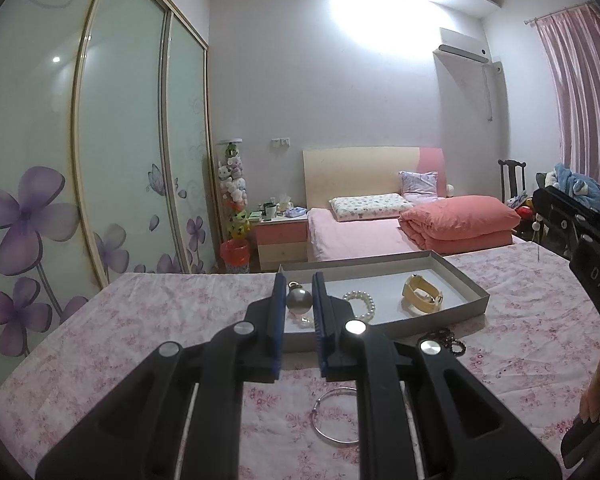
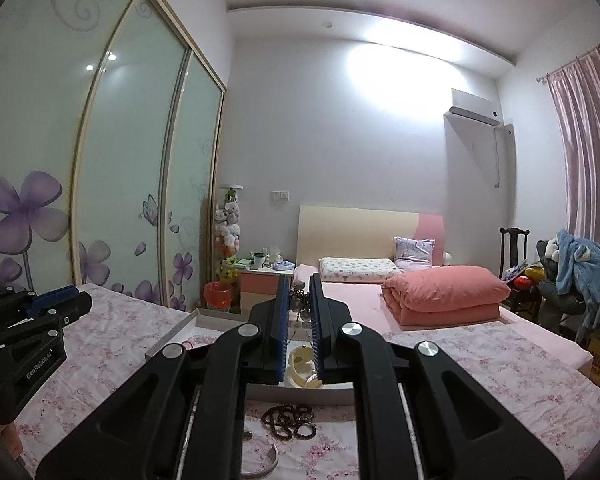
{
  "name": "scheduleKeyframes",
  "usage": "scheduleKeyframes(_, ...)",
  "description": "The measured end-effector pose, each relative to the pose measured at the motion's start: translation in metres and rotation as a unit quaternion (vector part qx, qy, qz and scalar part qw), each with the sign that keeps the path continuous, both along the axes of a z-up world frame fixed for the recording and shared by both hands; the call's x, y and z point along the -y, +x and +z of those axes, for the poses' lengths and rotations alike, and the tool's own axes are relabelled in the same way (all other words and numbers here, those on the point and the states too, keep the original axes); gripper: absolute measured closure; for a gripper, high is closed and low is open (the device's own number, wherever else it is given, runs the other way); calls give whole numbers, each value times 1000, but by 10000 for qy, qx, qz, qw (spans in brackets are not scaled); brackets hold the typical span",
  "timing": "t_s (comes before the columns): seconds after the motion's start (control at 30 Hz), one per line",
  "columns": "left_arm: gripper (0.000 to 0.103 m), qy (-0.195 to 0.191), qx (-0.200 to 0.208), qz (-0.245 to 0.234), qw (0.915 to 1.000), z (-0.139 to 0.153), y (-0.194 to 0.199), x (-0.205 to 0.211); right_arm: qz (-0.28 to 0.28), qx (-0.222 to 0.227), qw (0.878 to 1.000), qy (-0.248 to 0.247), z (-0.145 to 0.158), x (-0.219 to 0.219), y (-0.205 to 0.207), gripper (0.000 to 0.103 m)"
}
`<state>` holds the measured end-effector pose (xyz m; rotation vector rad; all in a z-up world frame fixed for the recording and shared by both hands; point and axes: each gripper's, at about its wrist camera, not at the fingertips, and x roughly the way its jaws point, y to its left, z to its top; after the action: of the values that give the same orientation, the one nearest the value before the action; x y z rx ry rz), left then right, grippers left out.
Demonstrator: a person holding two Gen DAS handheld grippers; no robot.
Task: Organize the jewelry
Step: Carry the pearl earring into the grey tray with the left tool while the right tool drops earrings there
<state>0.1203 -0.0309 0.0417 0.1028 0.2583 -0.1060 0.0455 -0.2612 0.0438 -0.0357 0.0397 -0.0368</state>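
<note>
A shallow grey tray sits on the floral cloth. It holds a white pearl bracelet, a yellow-strapped watch and a large grey pearl pendant. My left gripper hovers before the tray's near left part; the pendant shows through its narrow gap, and contact is unclear. My right gripper hangs above the tray, its jaws close around a small dark beaded piece. A dark bead bracelet and a silver bangle lie on the cloth in front of the tray.
The floral cloth covers the work surface. Behind it stands a bed with a folded salmon quilt, a nightstand and sliding wardrobe doors. A chair with blue clothes stands at the right.
</note>
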Motion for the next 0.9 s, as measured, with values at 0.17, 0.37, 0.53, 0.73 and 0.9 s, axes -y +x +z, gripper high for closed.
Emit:
scheduleKeyframes(0.17, 89, -8, -10, -9, 10000, -1, 1, 0, -3, -7, 10000, 19, -1, 0, -1, 92)
scheduleKeyframes(0.37, 89, -13, -56, -23, 10000, -4, 6, 1, -40, 21, 10000, -12, -2, 0, -1, 92)
scheduleKeyframes(0.53, 89, -64, -125, -115, 9998, -1, 23, 7, -46, 18, 10000, 57, 2, 6, 19, 92)
scheduleKeyframes(0.73, 89, -497, -682, -422, 9955, -2, 92, 15, 246, -605, 9946, 804, -1, 37, 91, 92)
scheduleKeyframes(0.9, 89, -580, -1055, -513, 9914, -13, 148, 30, 546, -1337, 9814, 1265, -21, 55, 162, 92)
